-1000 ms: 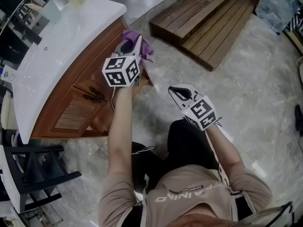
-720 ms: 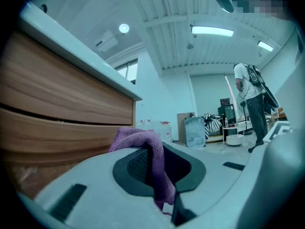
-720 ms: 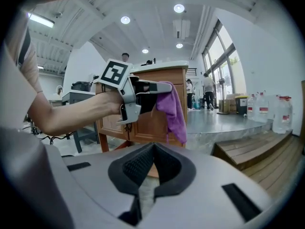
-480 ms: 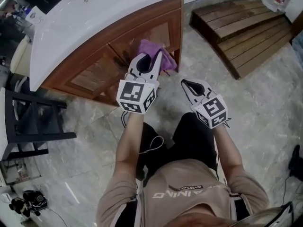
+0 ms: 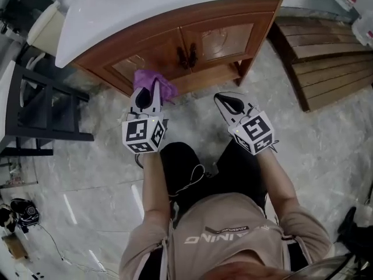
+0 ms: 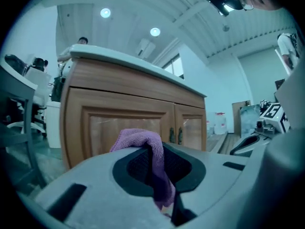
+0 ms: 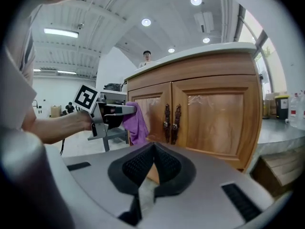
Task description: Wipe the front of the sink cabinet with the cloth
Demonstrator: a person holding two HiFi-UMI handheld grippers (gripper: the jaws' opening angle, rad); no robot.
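Note:
A wooden sink cabinet [image 5: 175, 45] with two doors and dark handles [image 5: 186, 55] stands under a white counter [image 5: 163, 2]. My left gripper [image 5: 152, 85] is shut on a purple cloth [image 5: 152, 80], held just in front of the left door's lower edge; whether it touches the wood is unclear. In the left gripper view the cloth [image 6: 147, 149] bunches over the closed jaws, with the cabinet [image 6: 128, 118] close ahead. My right gripper [image 5: 226, 102] is shut with nothing in it, below the right door. The right gripper view shows the handles [image 7: 170, 122] and the cloth [image 7: 136, 123] to the left.
A dark chair [image 5: 41, 112] stands left of the cabinet. A slatted wooden platform [image 5: 326, 63] lies on the marble floor at the right. A person [image 7: 147, 57] stands behind the counter. Cables and a small device [image 5: 20, 212] lie at the lower left.
The view has swung so the cabinet now faces me squarely. My left gripper with the cloth has shifted from the cabinet's right end to below its left door. The right gripper stays shut.

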